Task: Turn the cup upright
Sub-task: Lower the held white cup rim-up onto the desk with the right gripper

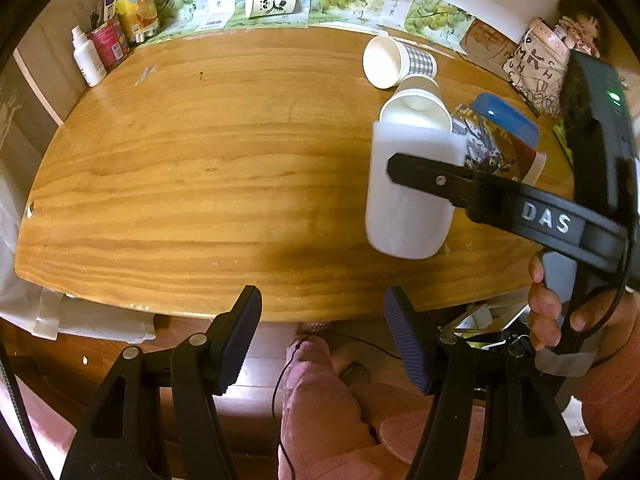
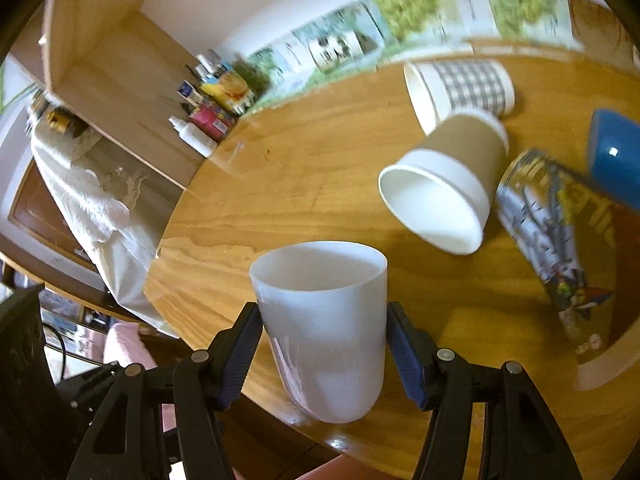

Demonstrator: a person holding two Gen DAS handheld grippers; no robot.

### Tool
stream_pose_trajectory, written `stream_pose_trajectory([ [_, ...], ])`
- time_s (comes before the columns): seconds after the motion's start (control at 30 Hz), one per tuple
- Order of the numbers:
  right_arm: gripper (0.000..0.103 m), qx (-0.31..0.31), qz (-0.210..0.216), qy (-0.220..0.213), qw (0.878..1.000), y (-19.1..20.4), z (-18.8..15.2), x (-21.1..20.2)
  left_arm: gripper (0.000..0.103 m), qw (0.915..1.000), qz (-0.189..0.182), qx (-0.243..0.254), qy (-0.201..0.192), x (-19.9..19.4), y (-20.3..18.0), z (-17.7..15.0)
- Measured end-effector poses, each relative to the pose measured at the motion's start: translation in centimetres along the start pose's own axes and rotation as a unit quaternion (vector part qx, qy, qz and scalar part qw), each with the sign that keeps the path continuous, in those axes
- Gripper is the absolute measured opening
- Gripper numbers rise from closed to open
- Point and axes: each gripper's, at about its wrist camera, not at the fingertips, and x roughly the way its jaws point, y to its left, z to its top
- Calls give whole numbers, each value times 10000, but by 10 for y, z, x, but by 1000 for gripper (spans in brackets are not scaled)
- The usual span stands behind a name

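Observation:
A plain white cup [image 2: 326,332] is held between the pads of my right gripper [image 2: 322,354], mouth up and slightly tilted, over the near edge of the wooden table [image 2: 280,184]. The left wrist view shows the same cup [image 1: 408,208] with the right gripper's black finger [image 1: 440,178] across it, at the table's right side. My left gripper [image 1: 322,342] is open and empty, below the table's near edge [image 1: 200,280].
Several cups lie on their sides at the right: a brown paper cup [image 2: 448,184], a checked cup [image 2: 460,84], a printed cup [image 2: 560,256] and a blue one [image 2: 616,156]. A panda cup [image 1: 270,2] lies at the back. Bottles [image 1: 108,40] stand back left.

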Motion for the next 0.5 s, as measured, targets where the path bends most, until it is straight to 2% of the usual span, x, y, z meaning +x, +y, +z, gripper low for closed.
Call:
stream_pose_trajectory([
  [0.2, 63, -552, -193, -736, 9956, -1, -19, -21, 68, 10000, 46, 10, 83, 3, -7, -11],
  [0.33, 63, -877, -418, -1072, 9895, -1, -32, -28, 68, 9999, 19, 36, 111, 4, -13, -16],
  [0.5, 63, -1139, -386, -1471, 9818, -5, -48, -31, 68, 9999, 73, 80, 102, 5, -21, -20],
])
